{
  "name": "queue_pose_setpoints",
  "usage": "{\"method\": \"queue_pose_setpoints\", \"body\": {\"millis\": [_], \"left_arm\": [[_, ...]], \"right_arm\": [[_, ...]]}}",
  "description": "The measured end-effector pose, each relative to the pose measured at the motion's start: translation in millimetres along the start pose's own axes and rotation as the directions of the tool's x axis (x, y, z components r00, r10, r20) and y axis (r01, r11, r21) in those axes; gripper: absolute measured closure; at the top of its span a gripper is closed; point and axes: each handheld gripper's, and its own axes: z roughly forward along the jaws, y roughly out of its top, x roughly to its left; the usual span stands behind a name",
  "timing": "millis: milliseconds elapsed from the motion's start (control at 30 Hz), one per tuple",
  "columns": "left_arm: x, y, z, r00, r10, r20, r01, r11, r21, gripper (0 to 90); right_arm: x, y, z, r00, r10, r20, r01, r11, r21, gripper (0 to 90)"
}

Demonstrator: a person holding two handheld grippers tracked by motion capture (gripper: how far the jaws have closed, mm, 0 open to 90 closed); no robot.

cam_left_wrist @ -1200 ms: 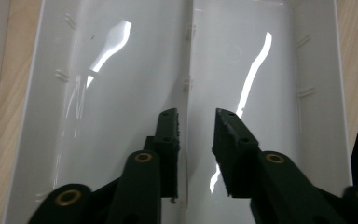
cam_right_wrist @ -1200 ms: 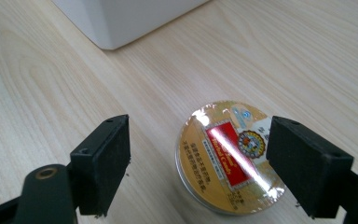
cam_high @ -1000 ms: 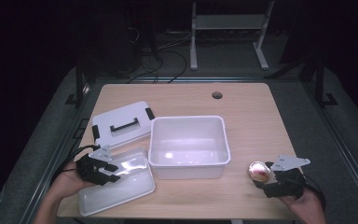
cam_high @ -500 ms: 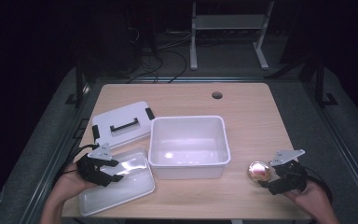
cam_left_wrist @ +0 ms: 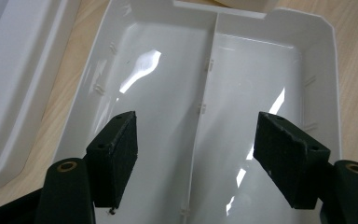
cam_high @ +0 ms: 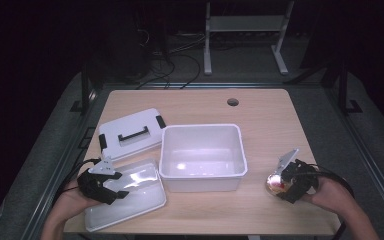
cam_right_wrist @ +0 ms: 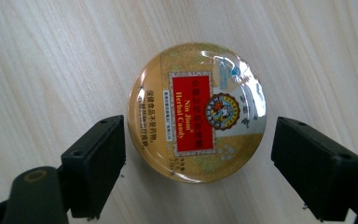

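Note:
A round gold candy tin with a red label lies flat on the wooden table near its front right corner. My right gripper straddles the tin. Its jaws have just been opening, and both pads stand clear of the tin's rim. My left gripper hovers over a shallow white divided tray at the front left. Its jaws have also just been opening, with nothing between them but the tray floor below. In the high view the left gripper sits on the tray's left end and the right gripper beside the tin.
A deep white tub stands empty in the middle of the table. A white lid with a black handle lies behind the tray. A round hole is in the far table top. Dark floor and a metal stand lie beyond.
The right hand has shifted a little around the tin, which stays on the table. The left hand has kept its place over the shallow tray.

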Motion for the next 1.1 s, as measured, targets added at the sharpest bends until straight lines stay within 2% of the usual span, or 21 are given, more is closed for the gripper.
{"method": "queue_pose_setpoints", "body": {"millis": [100,167,367,567,900,967,1100], "left_arm": [[-1.0,1.1,1.1,1.0,0.003,0.001,-0.003,1.0,0.003,29.3],[-1.5,1.4,1.4,1.0,0.007,0.002,-0.007,1.0,0.004,29.1],[-0.3,-0.9,-1.9,0.9999,0.005,-0.012,-0.005,1.0,-0.007,28.4],[0.3,-3.3,-2.8,0.9999,0.007,-0.011,-0.007,0.9999,-0.011,28.3],[0.8,-6.8,-3.0,1.0,0.003,-0.007,-0.003,0.9998,-0.017,28.3],[0.6,-7.4,-2.7,1.0,0.003,-0.004,-0.003,0.9998,-0.018,28.3],[0.7,-10.0,-3.5,0.9998,0.007,0.019,-0.006,0.9987,-0.05,27.6]], "right_arm": [[-2.6,5.8,0.3,0.999,-0.046,-0.001,0.046,0.998,0.037,17.4],[-5.2,11.2,1.2,0.9963,-0.083,-0.023,0.084,0.995,0.051,17.4],[-7.7,18.6,10.1,0.9936,-0.095,-0.062,0.101,0.989,0.105,17.1],[-7.5,22.5,17.6,0.9911,-0.108,-0.078,0.118,0.983,0.138,18.6],[-8.1,22.5,19.8,0.988,-0.126,-0.089,0.138,0.981,0.139,19.8],[-7.5,23.0,19.6,0.9867,-0.136,-0.09,0.148,0.978,0.146,20.0],[-6.5,24.5,18.2,0.9812,-0.174,-0.085,0.186,0.967,0.172,20.2]]}}
